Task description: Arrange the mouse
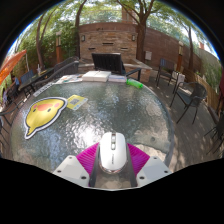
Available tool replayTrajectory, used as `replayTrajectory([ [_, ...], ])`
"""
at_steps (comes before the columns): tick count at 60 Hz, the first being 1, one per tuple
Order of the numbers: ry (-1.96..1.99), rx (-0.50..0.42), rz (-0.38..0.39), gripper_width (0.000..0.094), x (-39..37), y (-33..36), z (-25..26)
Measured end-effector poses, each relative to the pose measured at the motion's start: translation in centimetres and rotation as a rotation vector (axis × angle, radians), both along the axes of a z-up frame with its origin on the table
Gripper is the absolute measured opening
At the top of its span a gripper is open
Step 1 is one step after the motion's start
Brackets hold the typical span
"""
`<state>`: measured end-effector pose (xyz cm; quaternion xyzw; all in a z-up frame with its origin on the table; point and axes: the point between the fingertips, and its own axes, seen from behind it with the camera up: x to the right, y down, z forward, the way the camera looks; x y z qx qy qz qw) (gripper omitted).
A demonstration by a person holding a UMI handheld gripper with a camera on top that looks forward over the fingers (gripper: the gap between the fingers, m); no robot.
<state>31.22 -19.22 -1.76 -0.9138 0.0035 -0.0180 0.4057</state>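
A white computer mouse [111,152] with a grey scroll wheel is between my gripper's [111,162] two fingers, its nose pointing away from me. The magenta pads [88,158] press against both of its sides, so the fingers are shut on it. It sits low over a round glass table [150,115]. I cannot tell whether it touches the glass. A yellow duck-shaped mat [43,114] lies on the table to the left, beyond the fingers.
A laptop [108,65] stands open at the table's far side, on a white sheet. A small green thing [135,84] lies to its right. Chairs [190,95] stand around the table. A brick wall and trees are behind.
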Motion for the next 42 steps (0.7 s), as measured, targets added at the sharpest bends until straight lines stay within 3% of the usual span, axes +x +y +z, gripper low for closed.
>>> replayTrajectory([
  [10, -0.055, -0.011, -0.019, 0.0370, 0.4, -0.2, 0.4],
  [18, -0.094, 0.013, -0.090, 0.0354, 1.3, 0.5, 3.5],
  [28, -0.044, 0.238, -0.186, 0.0354, -0.3, 5.9, 17.0],
  [34, -0.007, 0.391, -0.155, 0.0355, -5.6, 10.0, 24.6],
  [42, 0.047, 0.426, -0.032, 0.0359, -15.3, 14.1, 26.0],
])
